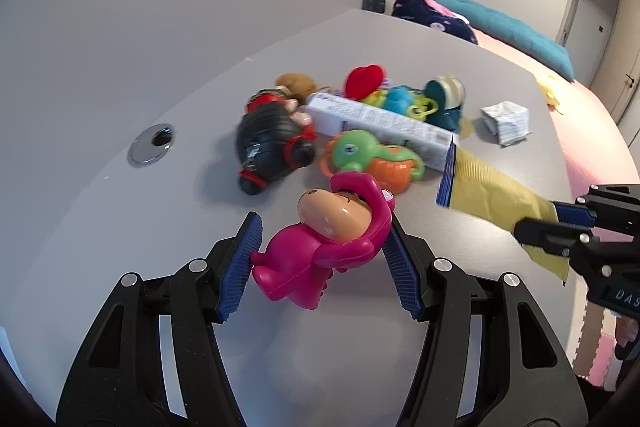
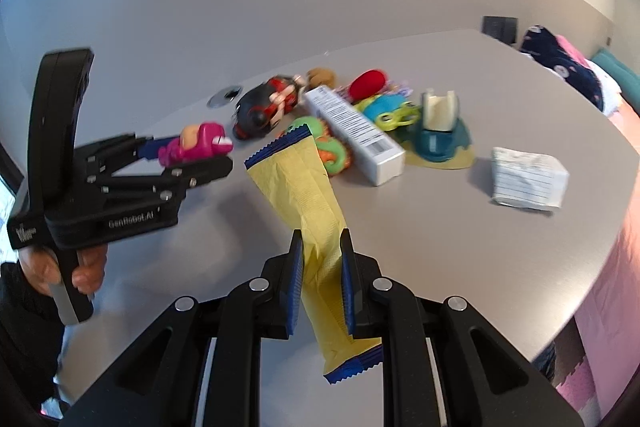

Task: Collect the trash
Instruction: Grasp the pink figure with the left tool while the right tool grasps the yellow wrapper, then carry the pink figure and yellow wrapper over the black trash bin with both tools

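Observation:
My left gripper is shut on a pink toy figure with a tan face, lifted just above the grey table. In the right wrist view the same left gripper holds the pink toy figure at the left. My right gripper is shut on a yellow wrapper with blue serrated ends, which sticks forward over the table. From the left wrist view the yellow wrapper runs into the right gripper at the right edge. A crumpled lined paper lies on the table to the right.
A heap of toys lies mid-table: a black and red doll, a green and orange rattle, a white carton, a red plush, a teal toy. A metal grommet sits left. A bed stands behind.

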{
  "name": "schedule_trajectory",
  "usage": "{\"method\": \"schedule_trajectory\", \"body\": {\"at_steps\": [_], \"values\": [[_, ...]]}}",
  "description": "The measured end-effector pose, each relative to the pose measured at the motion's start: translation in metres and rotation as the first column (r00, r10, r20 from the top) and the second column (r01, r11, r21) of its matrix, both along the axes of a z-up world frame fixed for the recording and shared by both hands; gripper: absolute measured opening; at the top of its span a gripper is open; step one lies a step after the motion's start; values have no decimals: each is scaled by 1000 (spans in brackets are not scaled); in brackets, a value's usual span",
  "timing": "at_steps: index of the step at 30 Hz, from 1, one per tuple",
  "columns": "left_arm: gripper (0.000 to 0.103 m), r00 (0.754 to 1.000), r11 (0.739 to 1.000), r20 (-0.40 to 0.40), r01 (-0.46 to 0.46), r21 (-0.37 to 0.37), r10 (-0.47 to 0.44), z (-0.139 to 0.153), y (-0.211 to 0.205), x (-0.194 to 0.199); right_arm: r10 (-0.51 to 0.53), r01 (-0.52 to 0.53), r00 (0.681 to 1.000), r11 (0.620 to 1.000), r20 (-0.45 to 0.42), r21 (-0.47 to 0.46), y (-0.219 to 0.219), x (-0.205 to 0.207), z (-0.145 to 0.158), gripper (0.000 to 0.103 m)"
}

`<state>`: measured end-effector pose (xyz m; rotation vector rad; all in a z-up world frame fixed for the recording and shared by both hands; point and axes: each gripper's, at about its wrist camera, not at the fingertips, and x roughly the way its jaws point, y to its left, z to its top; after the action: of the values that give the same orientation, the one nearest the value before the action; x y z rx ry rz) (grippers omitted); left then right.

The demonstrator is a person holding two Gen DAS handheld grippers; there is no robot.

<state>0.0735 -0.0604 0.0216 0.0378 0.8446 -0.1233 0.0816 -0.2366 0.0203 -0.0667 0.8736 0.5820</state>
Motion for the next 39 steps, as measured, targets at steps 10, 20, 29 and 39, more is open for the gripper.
{"method": "schedule_trajectory", "body": {"at_steps": [10, 20, 29, 39], "values": [[60, 995, 995, 23, 98, -17, -97, 13, -67, 2, -94, 92, 995, 995, 40, 43, -52, -16, 17, 18], [60, 976, 976, 24, 217, -23, -216, 15, -141, 10, -222, 218, 974, 973, 53, 76, -126, -29, 20, 18], [60, 940, 940, 22, 341, -26, -340, 15, -215, 15, -354, 350, 934, 933, 41, 86, -193, -48, 13, 18], [60, 884, 884, 5, 467, -29, -467, 12, -296, 13, -495, 491, 868, 866, 28, 89, -266, -69, 7, 18]]}}
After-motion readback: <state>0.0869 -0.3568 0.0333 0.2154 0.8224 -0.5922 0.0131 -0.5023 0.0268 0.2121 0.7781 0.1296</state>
